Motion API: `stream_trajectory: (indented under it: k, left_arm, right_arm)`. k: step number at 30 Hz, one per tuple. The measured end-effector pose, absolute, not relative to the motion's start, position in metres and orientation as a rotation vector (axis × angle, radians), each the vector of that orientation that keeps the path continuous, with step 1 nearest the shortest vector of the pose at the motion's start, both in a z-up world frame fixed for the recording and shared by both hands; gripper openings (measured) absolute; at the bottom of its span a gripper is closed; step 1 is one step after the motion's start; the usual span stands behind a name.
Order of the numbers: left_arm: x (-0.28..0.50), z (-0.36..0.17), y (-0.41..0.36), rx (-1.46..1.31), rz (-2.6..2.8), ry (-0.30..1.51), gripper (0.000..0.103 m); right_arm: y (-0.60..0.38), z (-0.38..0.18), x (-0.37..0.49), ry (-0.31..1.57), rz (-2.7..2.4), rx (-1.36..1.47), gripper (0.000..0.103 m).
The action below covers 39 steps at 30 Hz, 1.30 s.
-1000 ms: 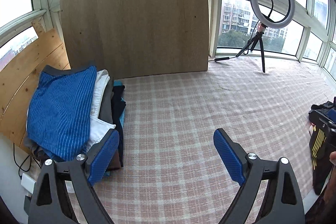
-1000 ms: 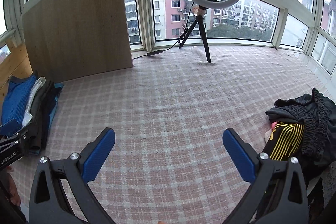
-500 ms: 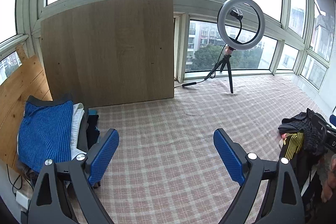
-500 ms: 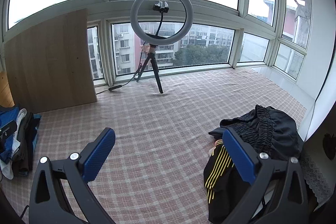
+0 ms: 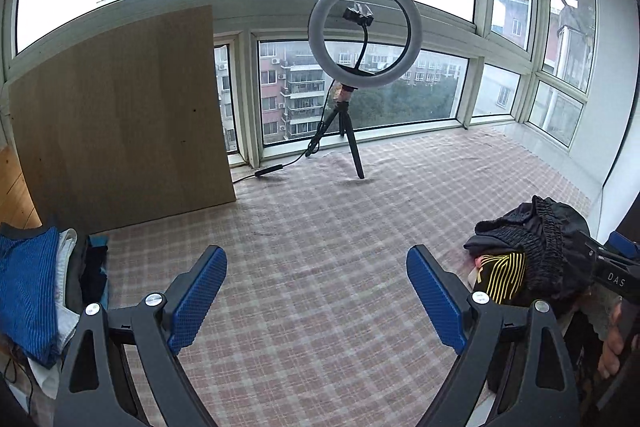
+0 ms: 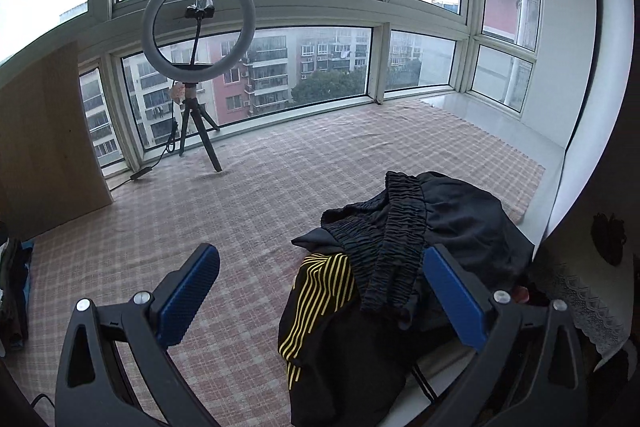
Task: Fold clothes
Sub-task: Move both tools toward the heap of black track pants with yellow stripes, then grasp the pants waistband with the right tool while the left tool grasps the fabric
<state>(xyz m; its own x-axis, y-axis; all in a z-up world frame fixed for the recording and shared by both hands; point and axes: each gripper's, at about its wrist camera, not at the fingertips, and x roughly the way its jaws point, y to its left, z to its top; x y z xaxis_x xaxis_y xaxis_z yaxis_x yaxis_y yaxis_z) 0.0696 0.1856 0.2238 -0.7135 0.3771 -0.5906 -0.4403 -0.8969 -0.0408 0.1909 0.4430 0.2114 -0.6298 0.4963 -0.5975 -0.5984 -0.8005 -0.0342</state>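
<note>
Glazed corner room in flat daylight

A ring light [image 5: 364, 34] on a tripod stands on the pink checked cloth [image 5: 320, 227]; left of it leans a wooden board [image 5: 120, 115], perhaps against the windows [image 6: 312, 67].

Your left gripper [image 5: 316, 291] has matte black angular arms with triangular cut-outs, silver screw heads and ribbed blue rubber pads [image 5: 198, 301]. Your right gripper [image 6: 320, 297] is built the same; in the left wrist view its black body carries white letters "DAS", beside your bare fingers [image 5: 610, 353].
</note>
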Motion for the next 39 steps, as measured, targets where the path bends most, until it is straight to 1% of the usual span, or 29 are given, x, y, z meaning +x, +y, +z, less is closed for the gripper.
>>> stream_trajectory:
  k: [5, 9, 15, 18, 21, 23, 24, 25, 26, 27, 28, 29, 32, 33, 35, 36, 37, 38, 39]
  left_arm:
    - [0.077, 0.218, 0.256, -0.862, 2.477, 0.177, 0.092]
    - [0.081, 0.203, 0.318, -0.903, 2.388, 0.178, 0.091]
    - [0.085, 0.187, 0.384, -0.936, 2.344, 0.217, 0.091]
    - [0.080, 0.176, 0.392, -0.976, 2.333, 0.218, 0.091]
    - [0.076, 0.164, 0.401, -1.016, 2.319, 0.221, 0.091]
    - [0.082, 0.152, 0.414, -1.046, 2.262, 0.255, 0.091]
    - [0.085, 0.146, 0.421, -1.061, 2.234, 0.272, 0.091]
    - [0.088, 0.140, 0.427, -1.075, 2.205, 0.289, 0.091]
    - [0.091, 0.134, 0.434, -1.089, 2.176, 0.305, 0.091]
    - [0.094, 0.127, 0.440, -1.103, 2.147, 0.321, 0.091]
    - [0.097, 0.121, 0.447, -1.117, 2.118, 0.337, 0.091]
    - [0.099, 0.115, 0.454, -1.130, 2.089, 0.353, 0.091]
    - [0.108, 0.097, 0.473, -1.167, 2.001, 0.400, 0.091]
    - [0.111, 0.091, 0.480, -1.179, 1.971, 0.415, 0.089]
    - [0.117, 0.078, 0.493, -1.202, 1.911, 0.444, 0.073]
    - [0.120, 0.073, 0.499, -1.213, 1.883, 0.457, 0.053]
    - [0.122, 0.072, 0.502, -1.220, 1.873, 0.449, 0.035]
    - [0.124, 0.073, 0.502, -1.214, 1.869, 0.429, 0.027]
    - [0.126, 0.075, 0.502, -1.207, 1.866, 0.410, 0.009]
  right_arm:
    - [0.523, 0.195, 0.217, 0.301, 2.308, -0.846, 0.103]
    - [0.576, 0.188, 0.230, 0.296, 2.288, -0.880, 0.103]
    - [0.610, 0.172, 0.215, 0.279, 2.446, -1.024, 0.103]
    - [0.602, 0.153, 0.192, 0.163, 2.513, -1.148, 0.103]
    - [0.591, 0.129, 0.172, -0.003, 2.528, -1.272, 0.103]
    - [0.589, 0.115, 0.162, -0.135, 2.504, -1.310, 0.101]
    - [0.591, 0.113, 0.159, -0.147, 2.521, -1.318, 0.090]
    - [0.595, 0.114, 0.158, -0.138, 2.551, -1.324, 0.082]
    - [0.599, 0.114, 0.156, -0.129, 2.580, -1.329, 0.067]
    - [0.605, 0.118, 0.155, -0.132, 2.588, -1.311, 0.049]
    - [0.611, 0.122, 0.153, -0.138, 2.587, -1.284, 0.023]
    - [0.619, 0.127, 0.149, -0.141, 2.574, -1.258, 0.012]
    - [0.650, 0.139, 0.136, -0.111, 2.516, -1.190, 0.011]
    - [0.661, 0.142, 0.131, -0.096, 2.487, -1.170, 0.010]
    - [0.683, 0.147, 0.122, -0.079, 2.407, -1.106, 0.010]
    - [0.693, 0.150, 0.119, -0.078, 2.376, -1.083, 0.010]
    - [0.699, 0.154, 0.119, -0.064, 2.376, -1.082, 0.011]
    - [0.704, 0.158, 0.119, -0.045, 2.387, -1.086, 0.011]
    - [0.709, 0.163, 0.119, -0.026, 2.398, -1.091, 0.012]
